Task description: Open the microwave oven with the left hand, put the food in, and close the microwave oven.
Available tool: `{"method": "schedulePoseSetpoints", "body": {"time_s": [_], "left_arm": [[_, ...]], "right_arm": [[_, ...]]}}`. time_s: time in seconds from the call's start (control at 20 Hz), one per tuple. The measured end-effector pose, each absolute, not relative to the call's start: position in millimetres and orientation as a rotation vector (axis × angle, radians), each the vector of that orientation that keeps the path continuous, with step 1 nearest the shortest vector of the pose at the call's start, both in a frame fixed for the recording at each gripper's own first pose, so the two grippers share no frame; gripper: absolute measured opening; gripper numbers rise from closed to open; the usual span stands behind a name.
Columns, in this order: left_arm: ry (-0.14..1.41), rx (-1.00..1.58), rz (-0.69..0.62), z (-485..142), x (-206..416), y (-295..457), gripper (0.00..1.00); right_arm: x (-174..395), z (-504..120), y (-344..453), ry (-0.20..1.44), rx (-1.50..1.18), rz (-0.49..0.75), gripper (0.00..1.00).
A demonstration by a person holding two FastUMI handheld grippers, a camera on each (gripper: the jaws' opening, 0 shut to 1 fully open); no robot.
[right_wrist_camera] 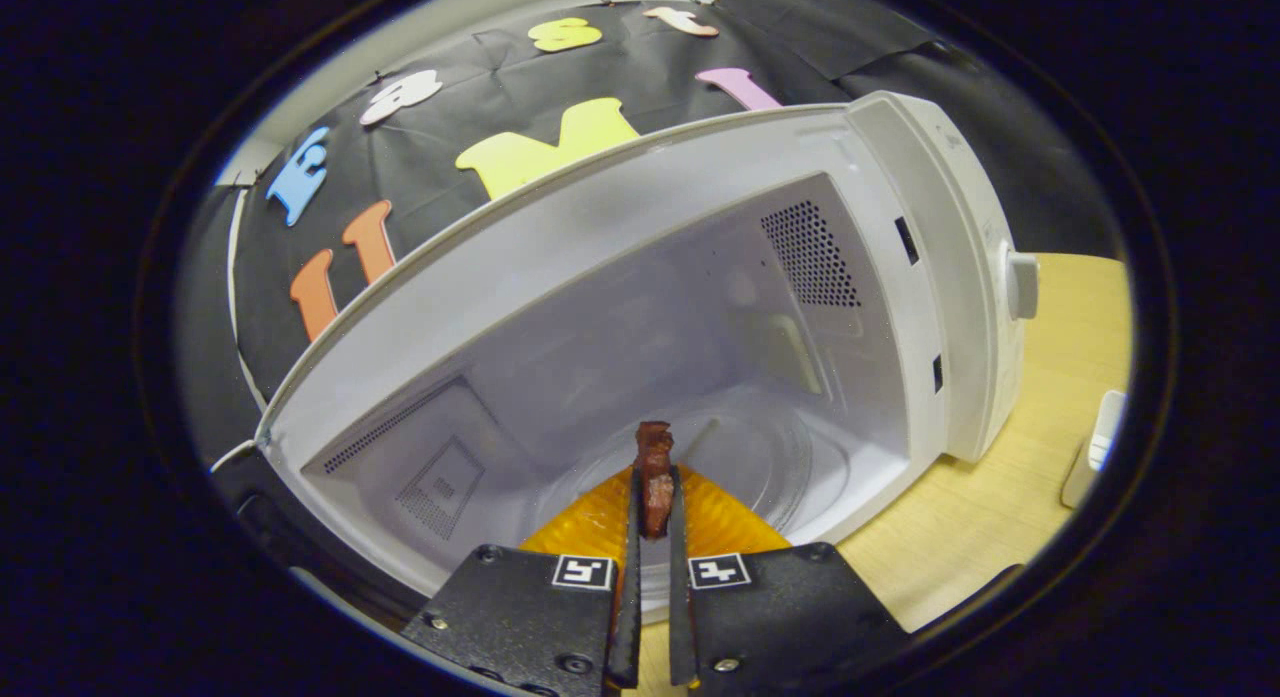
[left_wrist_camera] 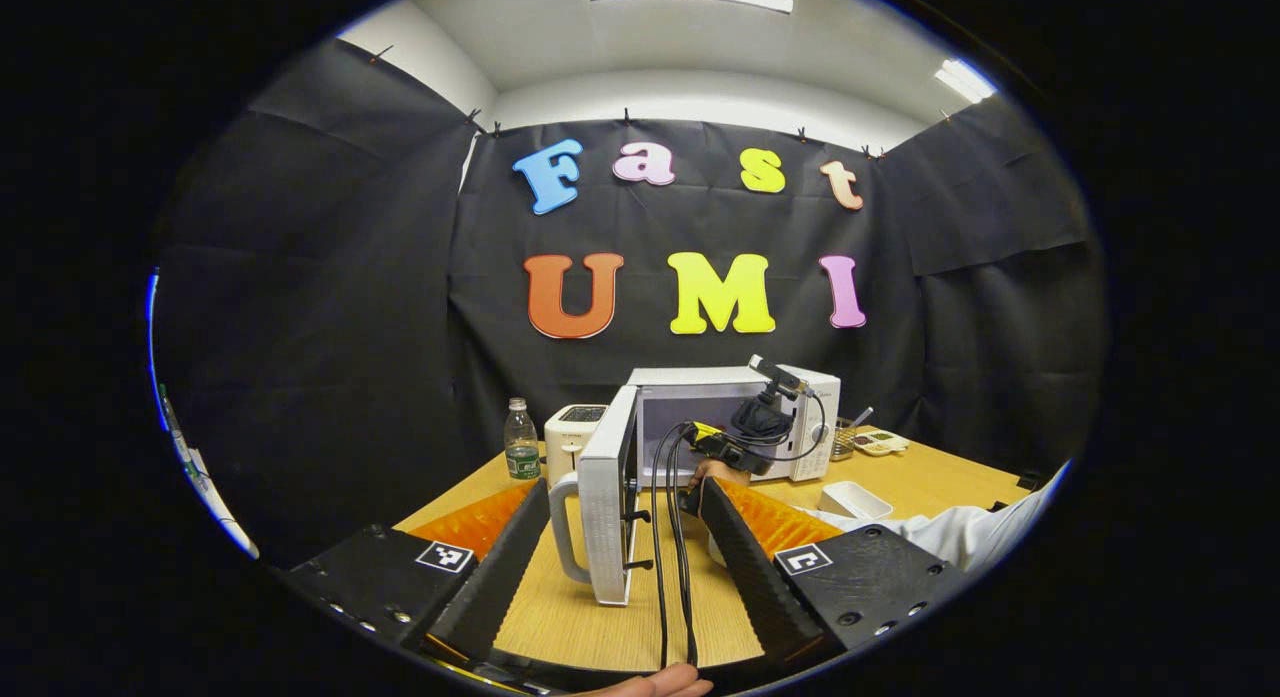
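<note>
A: Where is the food (right_wrist_camera: 655, 477) right now?

B: Pinched between both fingers of the right gripper (right_wrist_camera: 653, 522), standing upright with its long axis running along the fingers. The tips are already past the mouth of the microwave (right_wrist_camera: 700, 277), and the glass turntable (right_wrist_camera: 790, 457) lies just below and ahead of the piece.

A: And the left gripper (left_wrist_camera: 620, 517)?

B: Spread wide, gripping nothing. It hangs back over the table (left_wrist_camera: 930, 477), and the open door (left_wrist_camera: 610, 497) stands edge-on between its fingers, handle (left_wrist_camera: 562, 527) toward the left finger, neither finger touching it. From there I also see the other gripper with a hand and a white sleeve (left_wrist_camera: 960, 532) reaching into the oven.

A: So what does the next move turn on?

B: I'd say lowering the piece straight down onto the turntable, since the plate sits under the tips, then letting go. The right hand is the nearer one for that; the left is nearer the door, well placed to swing it closed afterward.

A: Any risk?

B: The piece is tall and narrow, so it may topple when freed.
</note>
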State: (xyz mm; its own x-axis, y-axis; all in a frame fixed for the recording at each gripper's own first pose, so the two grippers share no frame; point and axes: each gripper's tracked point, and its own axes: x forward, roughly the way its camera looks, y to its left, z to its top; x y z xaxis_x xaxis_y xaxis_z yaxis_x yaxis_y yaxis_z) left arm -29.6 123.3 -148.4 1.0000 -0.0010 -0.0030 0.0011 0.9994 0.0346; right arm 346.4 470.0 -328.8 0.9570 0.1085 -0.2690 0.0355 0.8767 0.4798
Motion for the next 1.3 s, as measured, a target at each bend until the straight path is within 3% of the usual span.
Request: {"method": "schedulePoseSetpoints", "body": {"time_s": [0.25,0.45,0.6,0.7,0.75,0.85,0.95,1.3], "left_arm": [[0.012,0.020,0.001,-151.1,-24.5,125.4,0.94],[0.024,0.008,0.010,-156.9,-22.8,131.0,0.94],[0.033,0.003,0.016,-158.7,-22.2,133.7,0.94],[0.036,0.005,0.026,-160.3,-23.5,138.3,0.94],[0.036,0.002,0.033,-159.8,-25.2,142.2,0.94],[0.038,-0.004,0.041,-159.9,-27.3,146.3,0.94],[0.042,-0.007,0.056,-158.8,-32.7,153.1,0.94],[0.037,-0.001,0.046,-144.7,-49.9,171.3,0.94]], "right_arm": [[362.4,-339.9,477.6,0.307,0.459,0.059,0.17],[364.7,-355.2,469.1,0.345,0.377,0.025,0.28],[360.9,-363.2,466.4,0.382,0.311,0.016,0.68],[355.1,-365.2,464.5,0.408,0.284,0.031,0.84],[352.6,-362.8,462.8,0.411,0.267,0.039,0.88],[349.1,-354.4,463.2,0.403,0.243,0.069,0.91],[345.7,-351.7,458.6,0.424,0.175,0.079,1.00],[295.8,-308.7,435.3,0.421,0.154,0.147,1.00]]}}
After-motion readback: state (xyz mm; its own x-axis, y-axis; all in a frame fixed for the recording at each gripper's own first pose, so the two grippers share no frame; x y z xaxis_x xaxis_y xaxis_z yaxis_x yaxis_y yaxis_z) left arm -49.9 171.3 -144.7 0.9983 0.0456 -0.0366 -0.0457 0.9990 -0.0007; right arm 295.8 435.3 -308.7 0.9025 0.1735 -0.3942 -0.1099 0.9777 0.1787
